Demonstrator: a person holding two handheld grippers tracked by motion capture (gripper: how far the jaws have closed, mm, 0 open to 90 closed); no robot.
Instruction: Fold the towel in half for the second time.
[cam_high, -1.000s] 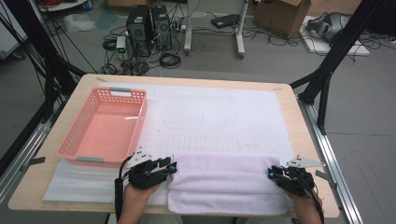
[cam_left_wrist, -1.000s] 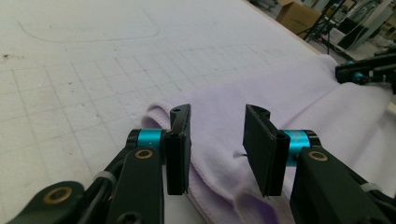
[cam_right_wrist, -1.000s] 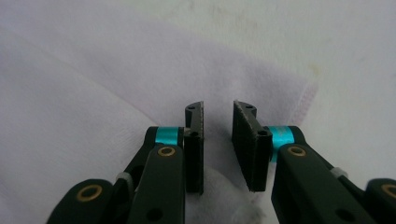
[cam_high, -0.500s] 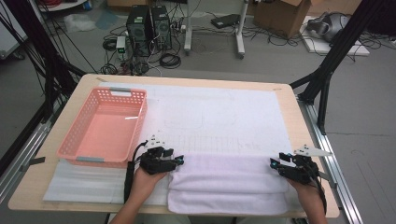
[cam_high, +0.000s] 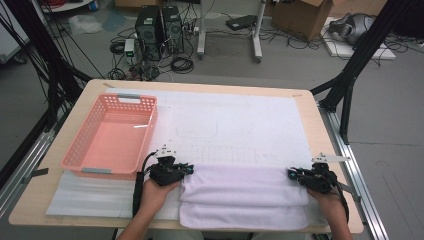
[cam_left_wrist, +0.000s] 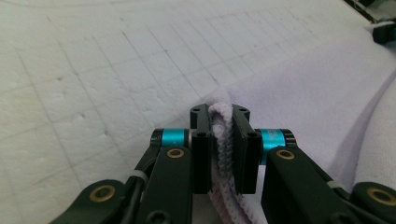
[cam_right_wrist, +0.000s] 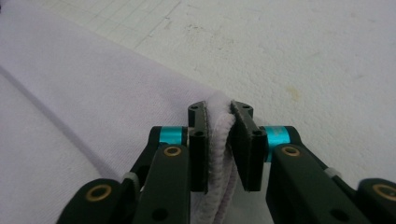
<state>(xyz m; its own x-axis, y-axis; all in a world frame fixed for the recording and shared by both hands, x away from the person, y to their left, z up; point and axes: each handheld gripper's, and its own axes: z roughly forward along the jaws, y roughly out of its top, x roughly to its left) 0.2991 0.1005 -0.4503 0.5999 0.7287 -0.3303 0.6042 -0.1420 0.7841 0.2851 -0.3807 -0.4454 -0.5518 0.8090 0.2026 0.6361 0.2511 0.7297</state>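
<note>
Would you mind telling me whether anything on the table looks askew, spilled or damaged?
Nothing stands out: the white towel lies folded and square to the table edge, and the pink basket sits upright, undamaged.

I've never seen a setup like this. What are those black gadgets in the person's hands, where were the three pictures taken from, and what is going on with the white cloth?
There is no robot arm here: a person holds a hand-worked tool with two black jaws in each hand. The high view looks down on the table from above. There you see the left gripper and the right gripper at the two far corners of a folded white towel. A pink basket with nothing in it stands to the left on a white mat.

The other two pictures come from small cameras riding on each tool, looking along its jaws. In each, the jaws have just been closing and now pinch a thick edge of the towel: left gripper, right gripper. So both hands have the towel gripped at once.
</note>
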